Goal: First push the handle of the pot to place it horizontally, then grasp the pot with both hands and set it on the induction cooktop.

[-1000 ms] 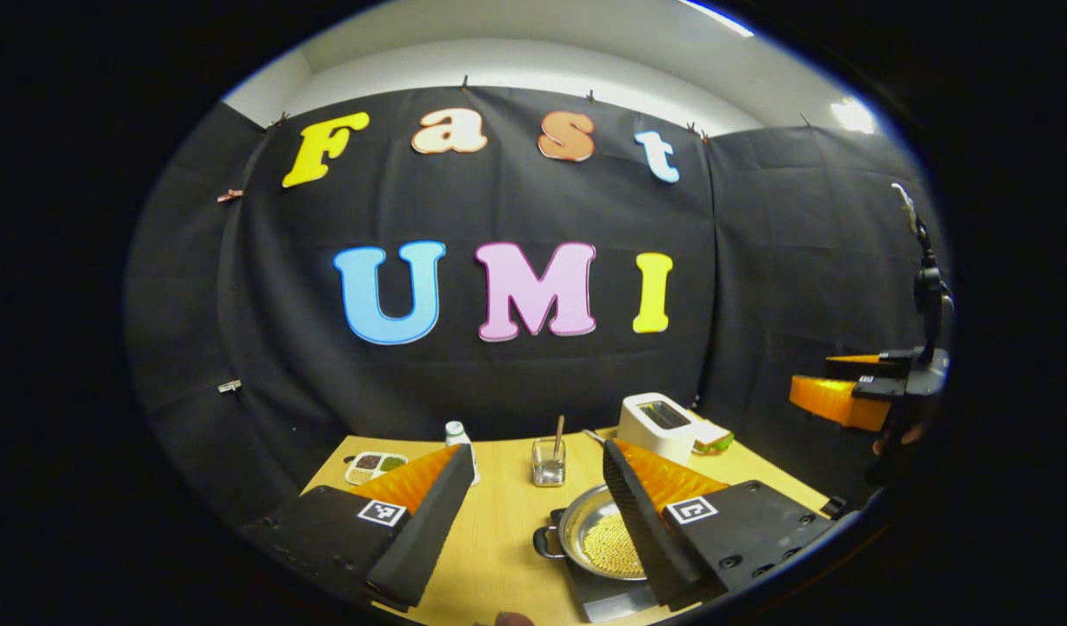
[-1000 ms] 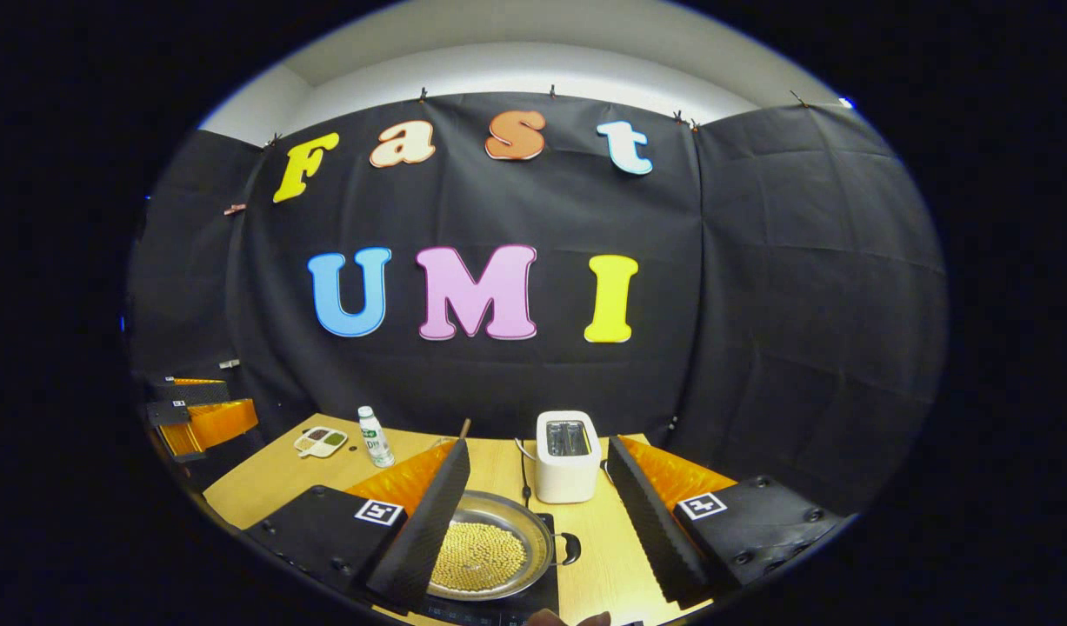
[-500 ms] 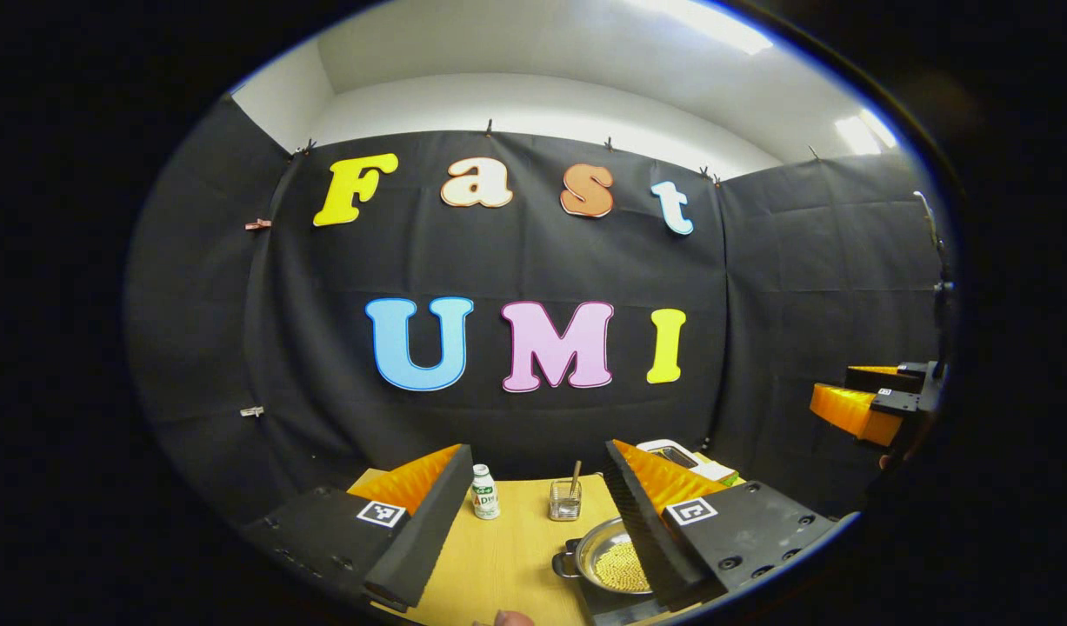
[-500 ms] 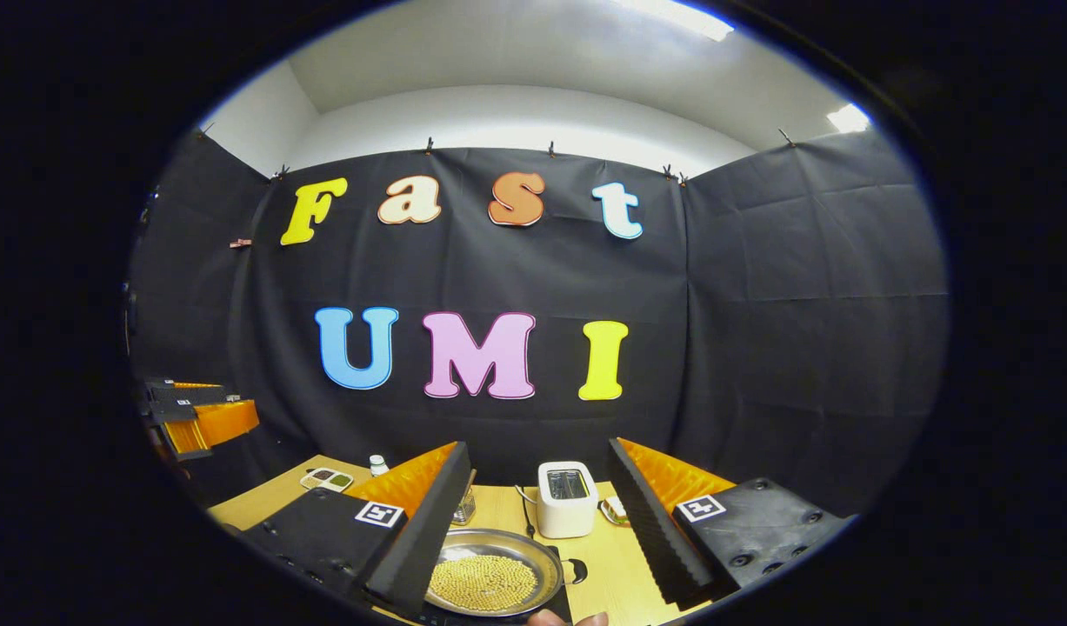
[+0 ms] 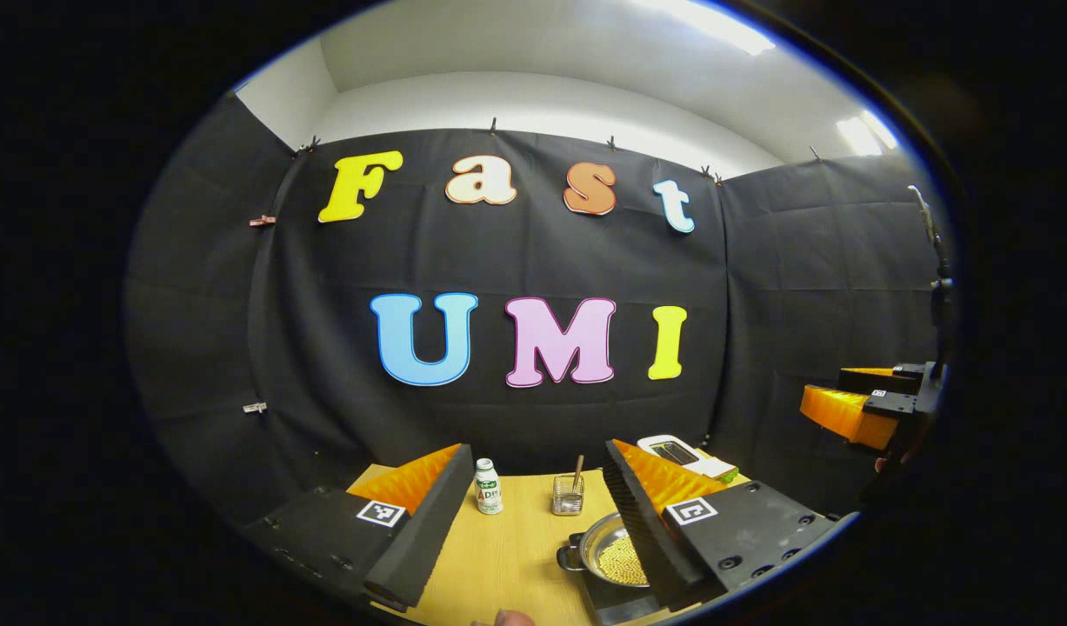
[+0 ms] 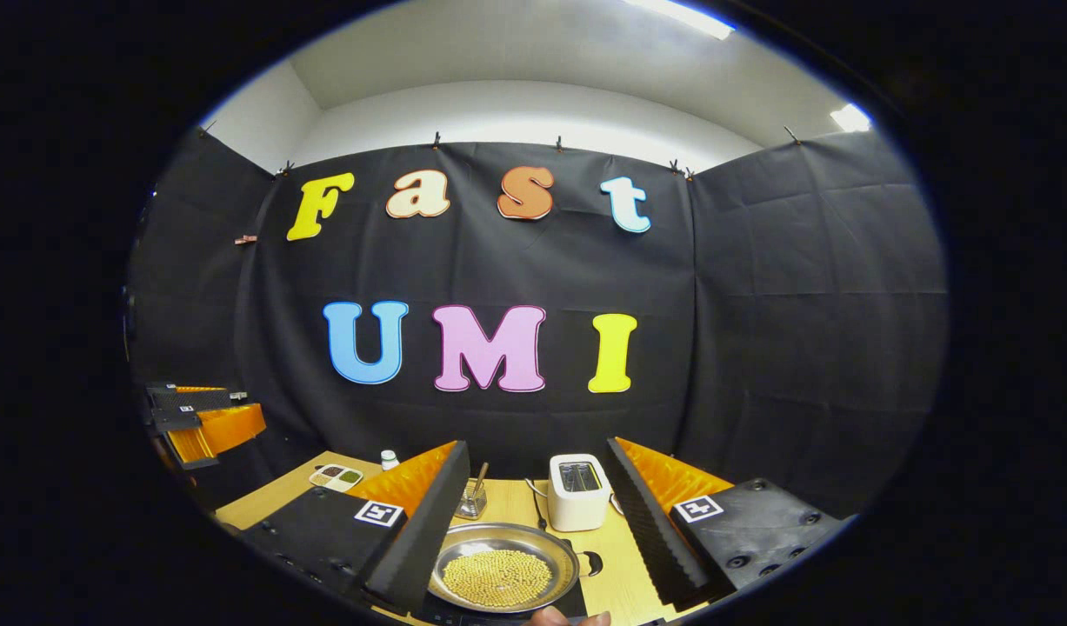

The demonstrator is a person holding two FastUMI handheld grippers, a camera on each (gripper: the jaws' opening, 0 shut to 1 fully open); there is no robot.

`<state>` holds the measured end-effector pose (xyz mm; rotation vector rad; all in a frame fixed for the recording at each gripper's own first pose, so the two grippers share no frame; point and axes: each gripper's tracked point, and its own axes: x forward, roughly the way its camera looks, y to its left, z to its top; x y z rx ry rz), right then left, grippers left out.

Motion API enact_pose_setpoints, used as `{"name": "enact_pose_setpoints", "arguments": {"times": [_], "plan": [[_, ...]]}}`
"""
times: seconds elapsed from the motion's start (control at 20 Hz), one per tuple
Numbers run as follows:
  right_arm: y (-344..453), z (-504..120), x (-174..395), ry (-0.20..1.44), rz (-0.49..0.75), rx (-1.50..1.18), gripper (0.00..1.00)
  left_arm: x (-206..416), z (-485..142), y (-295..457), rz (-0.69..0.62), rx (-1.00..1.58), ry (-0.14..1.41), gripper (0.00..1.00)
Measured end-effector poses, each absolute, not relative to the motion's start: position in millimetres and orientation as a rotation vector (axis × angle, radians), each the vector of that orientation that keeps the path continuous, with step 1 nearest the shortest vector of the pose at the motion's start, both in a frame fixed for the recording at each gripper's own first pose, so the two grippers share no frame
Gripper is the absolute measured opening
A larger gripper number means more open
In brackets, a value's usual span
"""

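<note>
- Both grippers have pulled up and back since a second ago, so the pot looks smaller and lower in each view.
- Left gripper view: left gripper (image 5: pixel 533 509) fingers spread wide, holding nothing. The pot (image 5: pixel 616 556) of yellow grains sits on the dark cooktop (image 5: pixel 616 602) at the near right of the surface (image 5: pixel 507 556), looks placed already. A bottle (image 5: pixel 488 487) and a glass (image 5: pixel 569 496) stand farther back, well apart.
- Right gripper view: right gripper (image 6: pixel 537 513) also wide and empty, pot (image 6: pixel 503 576) low between its fingers. The toaster (image 6: pixel 578 491) stands just behind, so swinging forward could clip it; the cooktop sits close to the near edge, so a bump might slide the pot off.
</note>
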<state>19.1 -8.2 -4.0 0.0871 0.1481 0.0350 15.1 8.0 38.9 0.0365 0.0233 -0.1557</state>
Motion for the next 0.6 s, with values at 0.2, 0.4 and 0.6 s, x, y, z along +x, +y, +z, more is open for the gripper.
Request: {"name": "enact_pose_setpoints", "arguments": {"times": [0.2, 0.4, 0.6], "plan": [[-9, -14, 17, 0.166, 0.038, 0.074, 0.97, 10, 35, 7, -0.152, 0.036, 0.041, 0.93], [-16, -18, 15, 0.179, 0.028, 0.069, 0.97, 12, 37, 3, -0.15, 0.055, 0.04, 0.93], [-20, -19, 15, 0.189, 0.03, 0.078, 0.96, 13, 38, 0, -0.148, 0.072, 0.039, 0.93]]}}
